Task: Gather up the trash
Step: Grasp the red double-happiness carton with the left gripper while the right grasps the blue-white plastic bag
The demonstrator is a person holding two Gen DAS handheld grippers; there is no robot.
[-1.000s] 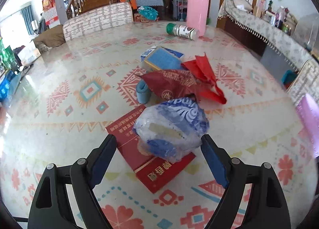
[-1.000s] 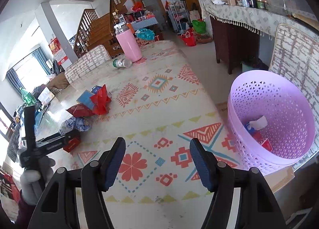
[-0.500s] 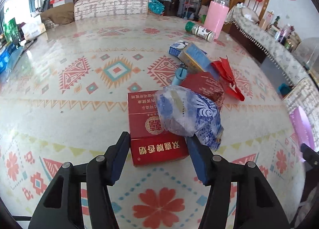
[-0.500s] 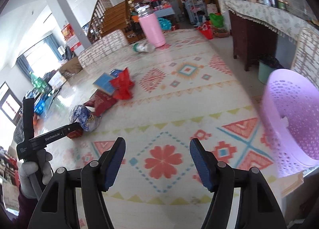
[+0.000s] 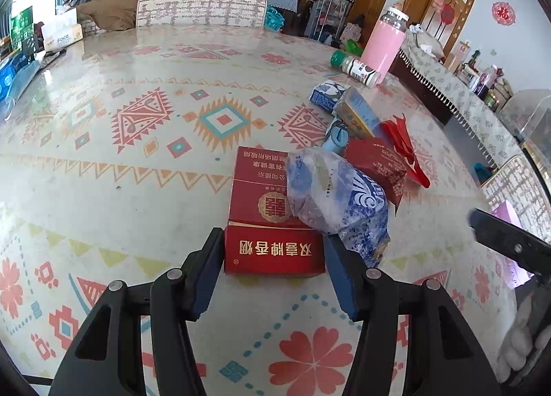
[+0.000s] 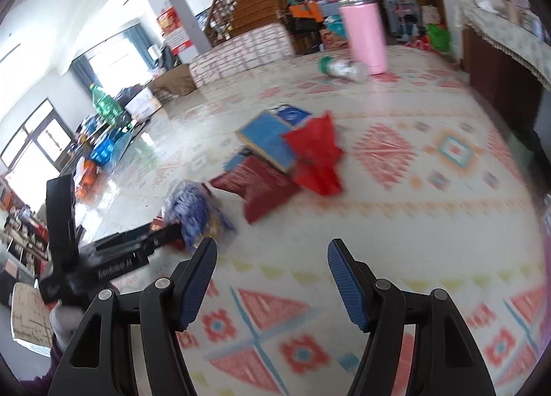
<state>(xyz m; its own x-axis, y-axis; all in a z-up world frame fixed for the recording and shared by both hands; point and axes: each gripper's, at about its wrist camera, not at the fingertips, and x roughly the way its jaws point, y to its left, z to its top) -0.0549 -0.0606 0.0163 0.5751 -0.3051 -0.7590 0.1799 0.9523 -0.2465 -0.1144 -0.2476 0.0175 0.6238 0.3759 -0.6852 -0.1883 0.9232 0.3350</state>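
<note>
Indoors, patterned tabletop (image 5: pixel 103 162), seemingly glossy.

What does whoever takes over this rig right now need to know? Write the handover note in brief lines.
Left gripper: shut on the red carton, near end between its pads.
Right gripper: open, empty, above bare table.
Things: crumpled blue-white bag leans on the carton; dark red bag, blue box and red plastic bag piled behind.
Done: carton gripped, not yet lifted.
Left: bin the carton, then the rest. No bin clearly in view now.
</note>
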